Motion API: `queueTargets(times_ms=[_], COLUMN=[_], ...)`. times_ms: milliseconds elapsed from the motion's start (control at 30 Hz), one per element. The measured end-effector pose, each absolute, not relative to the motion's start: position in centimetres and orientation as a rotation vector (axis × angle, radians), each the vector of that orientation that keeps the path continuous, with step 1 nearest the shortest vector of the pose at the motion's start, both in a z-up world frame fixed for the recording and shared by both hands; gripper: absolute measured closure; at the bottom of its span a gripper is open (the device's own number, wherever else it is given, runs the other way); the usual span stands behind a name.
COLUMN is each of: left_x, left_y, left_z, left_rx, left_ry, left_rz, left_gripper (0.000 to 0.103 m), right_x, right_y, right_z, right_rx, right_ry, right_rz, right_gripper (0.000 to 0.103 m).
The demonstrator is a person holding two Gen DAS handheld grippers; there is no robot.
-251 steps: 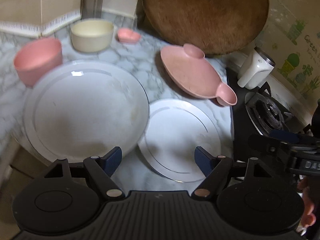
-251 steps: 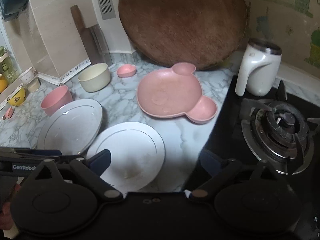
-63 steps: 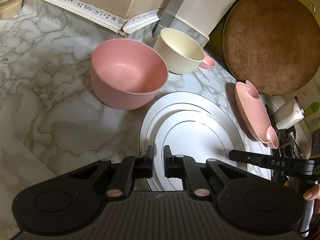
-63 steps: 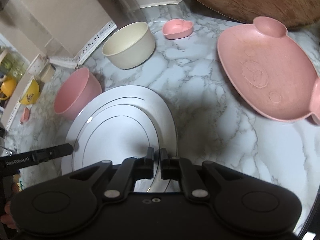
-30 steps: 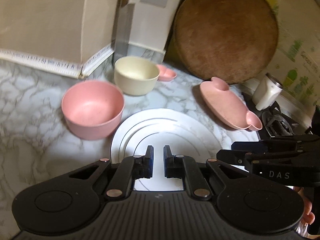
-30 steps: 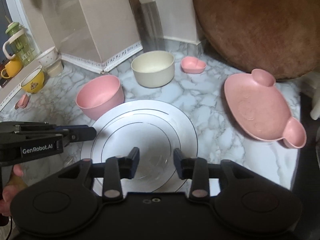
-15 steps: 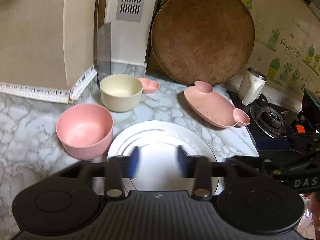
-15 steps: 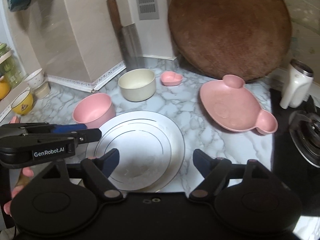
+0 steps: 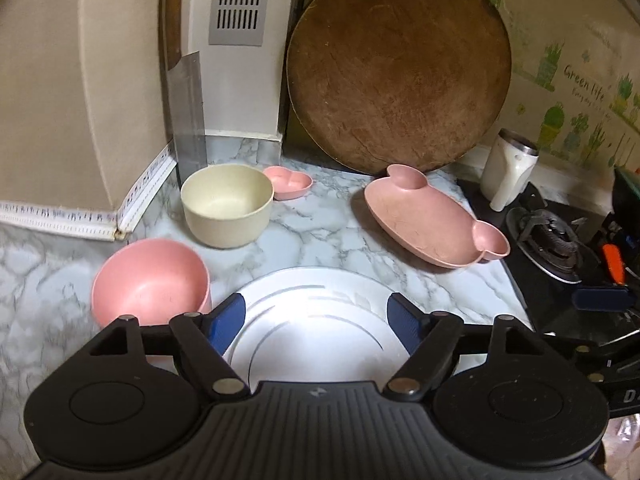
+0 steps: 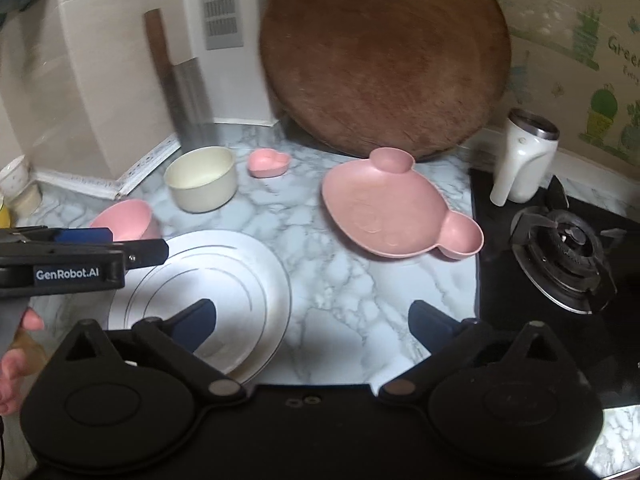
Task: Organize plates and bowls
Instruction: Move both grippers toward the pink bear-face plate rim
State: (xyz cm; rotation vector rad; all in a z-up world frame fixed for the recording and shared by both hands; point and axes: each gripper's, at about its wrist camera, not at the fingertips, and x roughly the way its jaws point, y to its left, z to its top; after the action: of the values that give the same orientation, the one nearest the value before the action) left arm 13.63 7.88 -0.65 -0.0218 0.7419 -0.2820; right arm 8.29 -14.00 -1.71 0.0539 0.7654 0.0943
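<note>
Each gripper body hides the near rim of the stacked white plates, while left gripper and right gripper tilt downward, jaws opening, empty.

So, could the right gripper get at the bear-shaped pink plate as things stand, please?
Probably yes. The right gripper is opening, nothing between its jaws, and bare marble counter lies between it and the pink plate. The white plates sit off to its left, the stove to its right.
</note>
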Motion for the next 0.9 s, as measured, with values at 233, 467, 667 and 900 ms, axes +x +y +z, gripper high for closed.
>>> queueTargets(times_ms=[233, 467, 667, 900], left_x=[17.8, 24.7, 30.7, 35.9], left_y=[5.5, 1.7, -2.3, -5.6], left_z=[0.7, 1.0, -0.2, -2.9], left_rx=[0.003, 0.044, 0.089, 0.137], left_ry=[0.74, 0.803, 0.872, 0.947], left_rz=[-0.316, -0.393, -0.456, -0.452], left_gripper=[0.025, 0.025, 0.025, 0.025], right_x=[10.7, 14.5, 17.8, 20.8], right_y=[-17.0, -19.5, -21.4, -23.7], right_z=[-2.4, -3.8, -5.9, -8.0], right_rx=[0.137, 0.197, 0.255, 0.366], right_ry=[0.738, 0.79, 0.846, 0.906], right_rz=[0.076, 0.049, 0.023, -0.032], right_gripper=[0.0, 0.001, 0.003, 0.008])
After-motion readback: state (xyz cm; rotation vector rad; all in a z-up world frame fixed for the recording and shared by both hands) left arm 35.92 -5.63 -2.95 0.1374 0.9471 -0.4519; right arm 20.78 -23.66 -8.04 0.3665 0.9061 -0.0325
